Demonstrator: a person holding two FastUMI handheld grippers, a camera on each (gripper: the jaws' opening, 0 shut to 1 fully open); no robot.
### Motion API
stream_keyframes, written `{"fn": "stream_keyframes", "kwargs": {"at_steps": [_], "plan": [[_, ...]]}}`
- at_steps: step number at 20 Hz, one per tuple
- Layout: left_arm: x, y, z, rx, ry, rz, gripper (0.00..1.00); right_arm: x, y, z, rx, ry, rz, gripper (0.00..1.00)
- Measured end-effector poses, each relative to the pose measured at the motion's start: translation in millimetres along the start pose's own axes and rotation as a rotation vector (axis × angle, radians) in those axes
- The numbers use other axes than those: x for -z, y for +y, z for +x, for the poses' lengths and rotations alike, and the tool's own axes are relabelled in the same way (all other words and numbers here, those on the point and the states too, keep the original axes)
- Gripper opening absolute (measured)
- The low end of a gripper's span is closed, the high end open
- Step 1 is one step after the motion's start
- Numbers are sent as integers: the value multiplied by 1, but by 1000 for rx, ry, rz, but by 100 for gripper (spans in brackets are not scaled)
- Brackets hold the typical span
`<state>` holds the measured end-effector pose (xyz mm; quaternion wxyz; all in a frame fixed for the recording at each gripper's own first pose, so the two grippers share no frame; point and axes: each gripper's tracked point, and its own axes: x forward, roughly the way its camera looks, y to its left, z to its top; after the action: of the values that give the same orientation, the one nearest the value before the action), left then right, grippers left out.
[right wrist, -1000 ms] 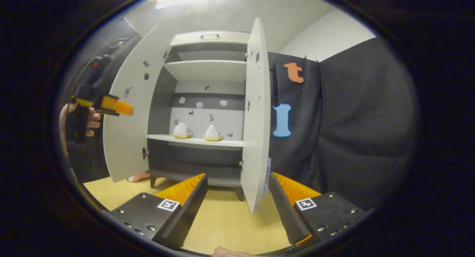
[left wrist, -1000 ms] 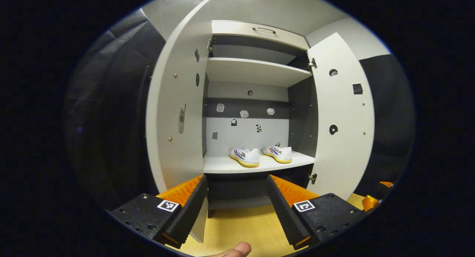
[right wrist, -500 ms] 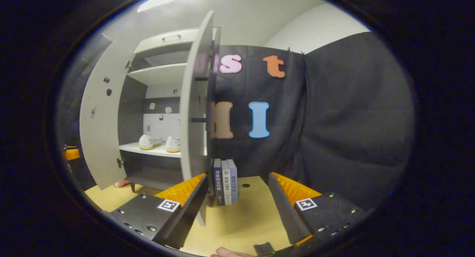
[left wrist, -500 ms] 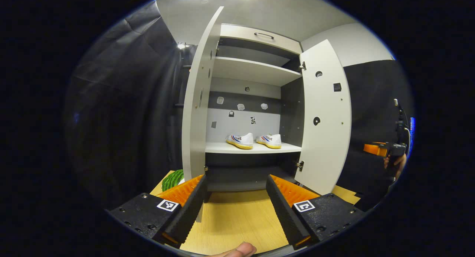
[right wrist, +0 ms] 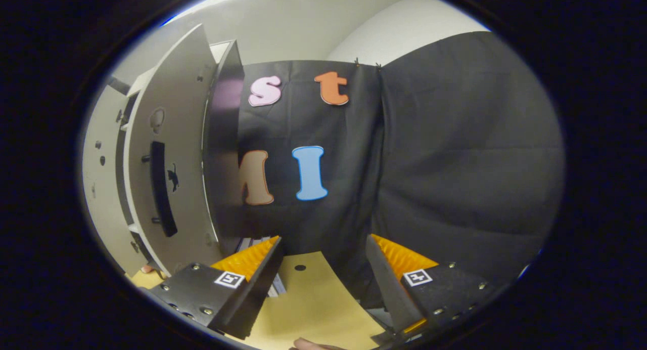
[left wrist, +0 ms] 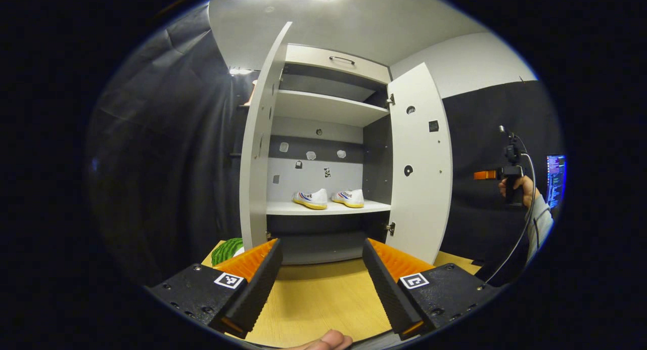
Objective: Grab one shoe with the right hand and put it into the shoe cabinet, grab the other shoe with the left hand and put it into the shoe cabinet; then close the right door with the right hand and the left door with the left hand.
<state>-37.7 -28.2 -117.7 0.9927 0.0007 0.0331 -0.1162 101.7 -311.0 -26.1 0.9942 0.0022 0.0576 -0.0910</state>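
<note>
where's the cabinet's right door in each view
Left gripper view: the right door stands right of centre, open, inner face showing.
Right gripper view: it is at the left, outer face showing, with its black handle.
Shared landmark: the wooden floor at the bottom of both.

Two white shoes [left wrist: 327, 198] are sitting side by side on the shoe cabinet's [left wrist: 323, 137] lower shelf; both doors [left wrist: 419, 163] are standing open.
</note>
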Motion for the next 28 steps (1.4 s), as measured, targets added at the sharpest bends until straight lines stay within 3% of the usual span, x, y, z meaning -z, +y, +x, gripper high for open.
{"fn": "stream_keyframes", "kwargs": {"at_steps": [4, 7, 12, 13, 16, 21, 22, 24, 28], "plan": [[-1, 8, -3, -16, -2, 10, 96, -13, 32, 15, -73, 3, -32, 98], [-7, 15, -5, -23, -32, 17, 96, -20, 80, 16, -164, -1, -38, 99], [-5, 28, -11, -46, -26, 28, 96, -18, 158, 6, -294, -11, -156, 99], [-6, 31, -13, -50, -28, 30, 96, -15, 165, 5, -287, -12, -175, 99], [-6, 40, -18, -66, -35, 36, 93, -28, 166, 0, -229, -46, -160, 87], [-7, 52, -25, -85, -35, 9, 96, -25, 177, -9, -205, -53, -124, 89], [-6, 54, -25, -90, -32, 3, 96, -24, 181, -10, -205, -53, -119, 87], [-5, 60, -27, -104, -27, 1, 96, -23, 192, -14, -218, -50, -104, 92], [-3, 67, -24, -127, -22, -10, 96, -20, 229, -22, -267, -62, -89, 87]]}}
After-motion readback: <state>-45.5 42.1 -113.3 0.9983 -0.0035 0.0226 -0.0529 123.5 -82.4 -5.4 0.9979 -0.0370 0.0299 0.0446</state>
